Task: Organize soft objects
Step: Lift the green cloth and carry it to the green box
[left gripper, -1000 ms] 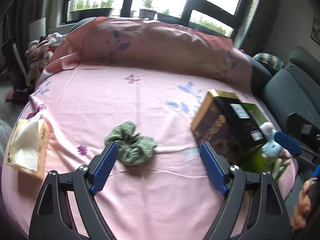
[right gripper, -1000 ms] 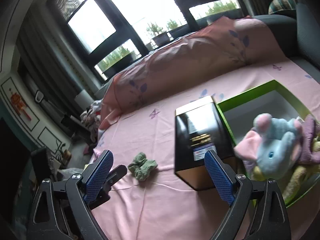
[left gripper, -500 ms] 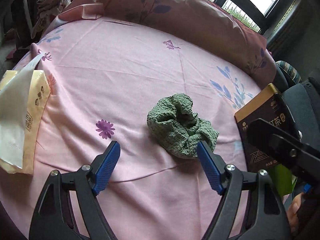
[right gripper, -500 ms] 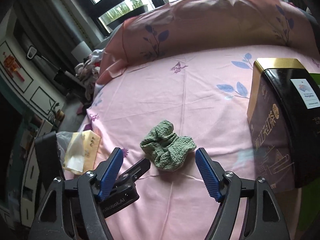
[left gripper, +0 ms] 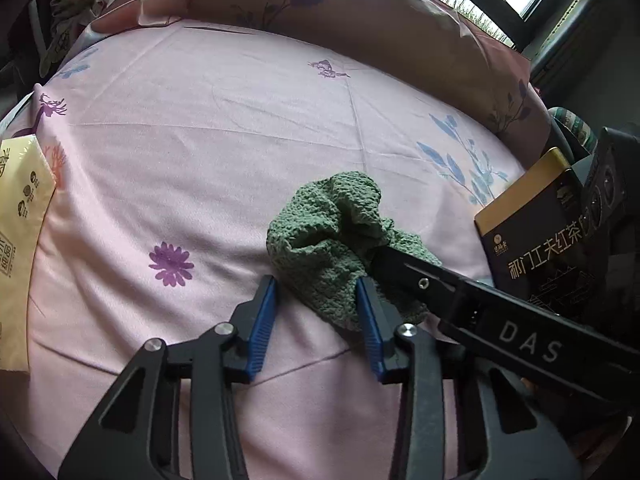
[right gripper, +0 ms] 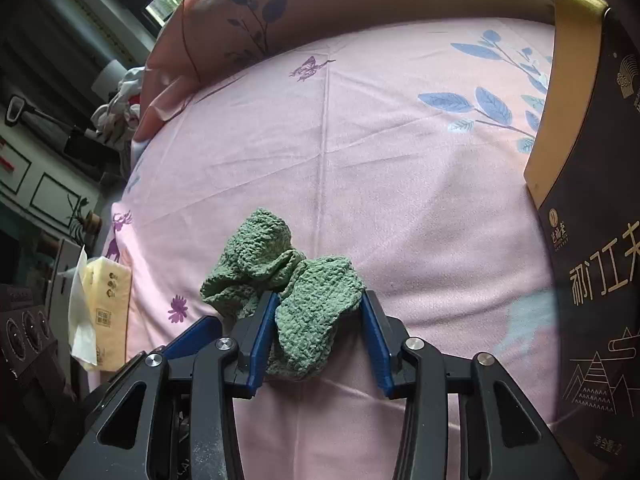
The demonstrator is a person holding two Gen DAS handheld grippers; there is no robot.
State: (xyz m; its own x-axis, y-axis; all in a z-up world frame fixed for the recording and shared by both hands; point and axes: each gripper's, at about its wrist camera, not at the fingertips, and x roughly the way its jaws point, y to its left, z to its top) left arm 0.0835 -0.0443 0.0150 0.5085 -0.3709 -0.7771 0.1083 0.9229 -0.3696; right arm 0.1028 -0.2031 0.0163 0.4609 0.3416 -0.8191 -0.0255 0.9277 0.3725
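Observation:
A crumpled green knitted cloth (left gripper: 328, 240) lies on the pink flowered bedsheet (left gripper: 240, 140). My left gripper (left gripper: 316, 308) has its jaws closing on the cloth's near left part, and both blue pads touch it. The right gripper's dark finger (left gripper: 424, 284) reaches in from the right and presses into the same cloth. In the right wrist view the cloth (right gripper: 312, 312) fills the gap of my right gripper (right gripper: 318, 328), whose jaws are also closing on it. One blue pad of the left gripper (right gripper: 192, 336) shows just to the left.
A black and gold tea box (left gripper: 532, 248) (right gripper: 592, 240) stands close on the right. A yellow tissue pack (left gripper: 20, 240) (right gripper: 108, 312) lies at the bed's left edge. A long pink pillow (left gripper: 360, 12) runs along the far side, with piled clothes (right gripper: 120, 108) beyond.
Both grippers came down to the green cloth and their jaws narrowed from wide apart to gripping it. The right gripper swung left, away from the box of toys.

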